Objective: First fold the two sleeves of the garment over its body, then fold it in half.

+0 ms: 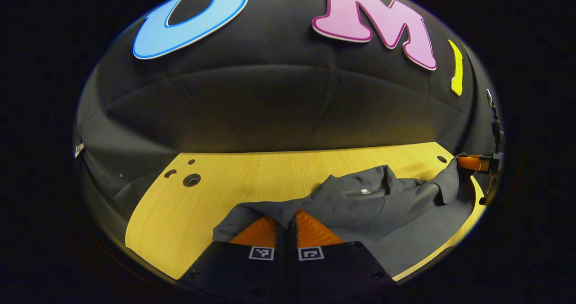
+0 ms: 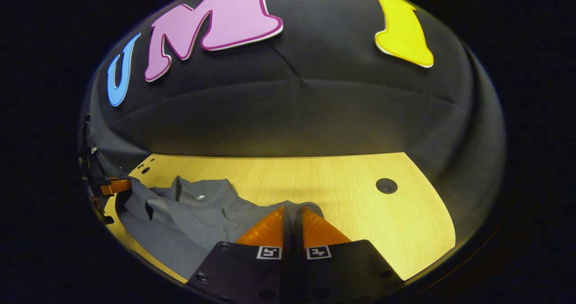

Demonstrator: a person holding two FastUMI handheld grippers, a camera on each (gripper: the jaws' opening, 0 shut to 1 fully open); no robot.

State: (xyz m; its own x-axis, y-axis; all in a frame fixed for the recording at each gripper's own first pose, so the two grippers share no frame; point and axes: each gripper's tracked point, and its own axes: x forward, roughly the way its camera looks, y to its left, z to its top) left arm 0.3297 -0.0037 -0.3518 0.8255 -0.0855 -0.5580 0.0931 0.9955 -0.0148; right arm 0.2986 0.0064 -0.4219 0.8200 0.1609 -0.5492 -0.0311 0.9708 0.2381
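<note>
Both of my grippers are down at the dark grey garment [image 1: 360, 200] on the yellow wooden table [image 1: 180, 214], one at each side. My left gripper [image 1: 286, 220] has its fingers pinched together with a fold of grey cloth caught between them, at what looks like the left sleeve end. My right gripper [image 2: 292, 218] is pinched the same way on the cloth at the opposite side, probably the other sleeve. In the left gripper view the collar and its small label [image 1: 365, 191] face up, and the fabric bunches in ridges toward the far gripper. I judge I'm at the first stage: both sleeves are in hand but neither lies flat across the body yet. Sleeves in first, then the half fold is all left to do.
</note>
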